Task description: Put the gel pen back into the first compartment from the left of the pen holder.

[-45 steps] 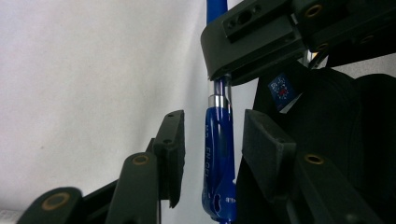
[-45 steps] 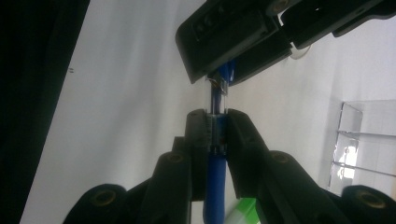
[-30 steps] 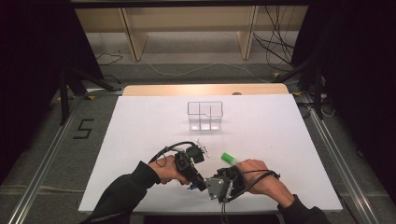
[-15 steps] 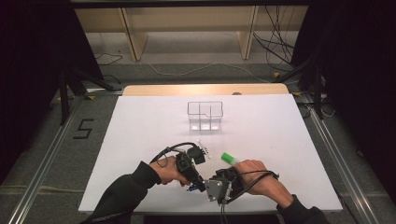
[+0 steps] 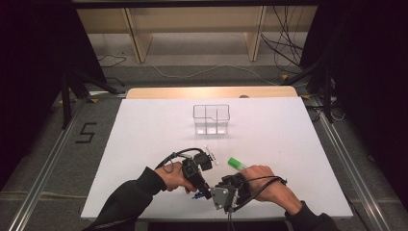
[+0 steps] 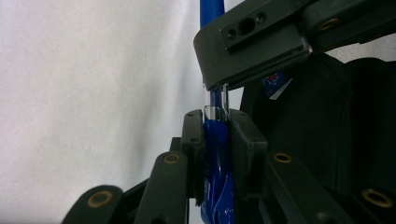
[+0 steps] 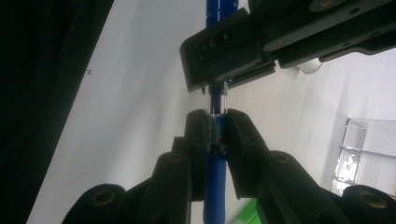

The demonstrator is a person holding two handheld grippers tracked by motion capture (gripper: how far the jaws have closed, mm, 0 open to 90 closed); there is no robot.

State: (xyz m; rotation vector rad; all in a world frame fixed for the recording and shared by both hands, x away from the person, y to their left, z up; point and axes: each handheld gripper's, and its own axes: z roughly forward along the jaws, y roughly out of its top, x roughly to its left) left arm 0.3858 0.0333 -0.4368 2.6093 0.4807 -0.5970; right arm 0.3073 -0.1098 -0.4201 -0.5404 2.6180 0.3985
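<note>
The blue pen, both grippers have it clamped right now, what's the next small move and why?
Probably a short, straight pull apart along the pen's axis. The left gripper and right gripper each have their jaws shut on the blue pen, close together, with a clear section showing between the grips, which looks like a cap joint. Pulling in line should separate it without bending it.
</note>
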